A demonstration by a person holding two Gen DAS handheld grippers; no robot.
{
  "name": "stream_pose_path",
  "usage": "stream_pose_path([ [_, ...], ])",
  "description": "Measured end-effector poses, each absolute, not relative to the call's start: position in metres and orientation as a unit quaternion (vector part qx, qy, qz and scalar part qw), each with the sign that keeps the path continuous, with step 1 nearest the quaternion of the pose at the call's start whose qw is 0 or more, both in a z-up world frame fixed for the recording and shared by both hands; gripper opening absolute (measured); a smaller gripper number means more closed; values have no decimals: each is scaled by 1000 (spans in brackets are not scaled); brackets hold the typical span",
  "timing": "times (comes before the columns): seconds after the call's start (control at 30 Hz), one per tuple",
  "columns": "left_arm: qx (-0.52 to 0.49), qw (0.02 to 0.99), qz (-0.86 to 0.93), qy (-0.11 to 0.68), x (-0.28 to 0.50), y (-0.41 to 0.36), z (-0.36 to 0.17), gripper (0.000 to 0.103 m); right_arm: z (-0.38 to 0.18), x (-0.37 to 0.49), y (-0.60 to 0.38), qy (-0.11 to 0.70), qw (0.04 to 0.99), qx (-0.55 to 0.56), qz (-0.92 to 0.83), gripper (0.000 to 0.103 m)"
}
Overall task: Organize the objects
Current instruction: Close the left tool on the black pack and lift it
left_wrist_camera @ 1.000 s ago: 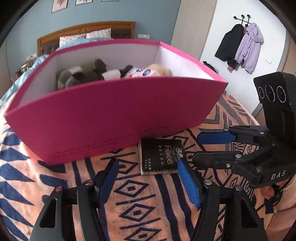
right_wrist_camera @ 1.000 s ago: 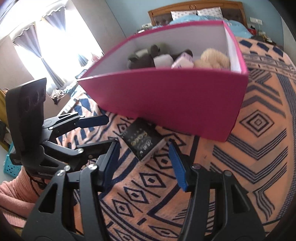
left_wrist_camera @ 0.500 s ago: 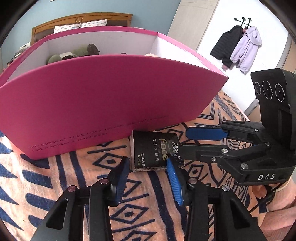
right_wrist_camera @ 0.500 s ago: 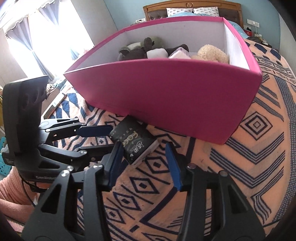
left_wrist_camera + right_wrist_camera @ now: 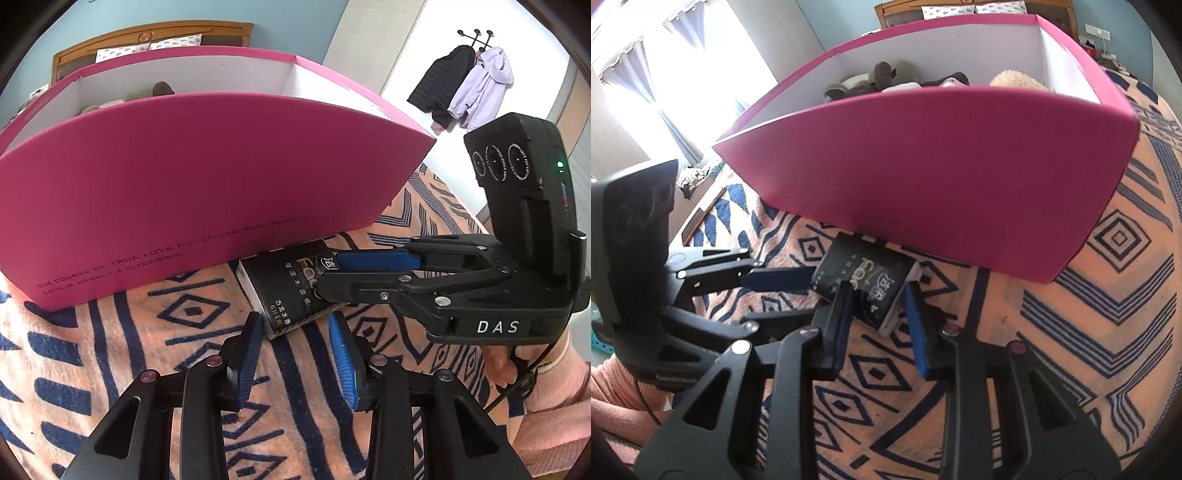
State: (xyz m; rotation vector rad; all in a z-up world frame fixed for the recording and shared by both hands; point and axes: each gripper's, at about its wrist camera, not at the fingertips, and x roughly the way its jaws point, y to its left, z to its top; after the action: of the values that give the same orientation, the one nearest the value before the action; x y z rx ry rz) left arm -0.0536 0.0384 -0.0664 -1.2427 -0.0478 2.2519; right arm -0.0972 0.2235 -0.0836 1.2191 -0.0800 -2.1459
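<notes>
A black tissue pack (image 5: 291,291) (image 5: 864,273) lies on the patterned bedspread (image 5: 110,350), right against the front wall of a pink box (image 5: 203,184) (image 5: 942,184). My left gripper (image 5: 295,321) (image 5: 818,293) has its jaws closing on the pack's near end, and both blue pads touch it. From the right, my right gripper (image 5: 330,271) (image 5: 877,291) is closing too, with the pack's other end pinched between its pads. The pack looks slightly bunched and tilted. Plush toys (image 5: 882,74) lie inside the box.
The bedspread (image 5: 1108,314) stretches around the box. A wooden headboard (image 5: 147,33) stands behind it. Coats (image 5: 476,85) hang on a wall hook at the right. A bright curtained window (image 5: 683,66) is to the left. Pink sleeves (image 5: 554,387) hold both grippers.
Both grippers have come in to the tissue pack and narrowed their jaws around it. The pack has turned a little and now sits between both pairs of pads.
</notes>
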Motion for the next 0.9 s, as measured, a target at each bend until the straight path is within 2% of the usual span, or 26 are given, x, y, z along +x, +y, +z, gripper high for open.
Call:
stream_pose_path([
  [0.23, -473, 276, 835, -50, -65, 37, -68, 36, -86, -101, 225, -49, 332, 471, -816, 32],
  [0.9, -441, 272, 854, -37, -35, 46, -41, 36, -58, -71, 227, -35, 346, 434, -831, 32],
])
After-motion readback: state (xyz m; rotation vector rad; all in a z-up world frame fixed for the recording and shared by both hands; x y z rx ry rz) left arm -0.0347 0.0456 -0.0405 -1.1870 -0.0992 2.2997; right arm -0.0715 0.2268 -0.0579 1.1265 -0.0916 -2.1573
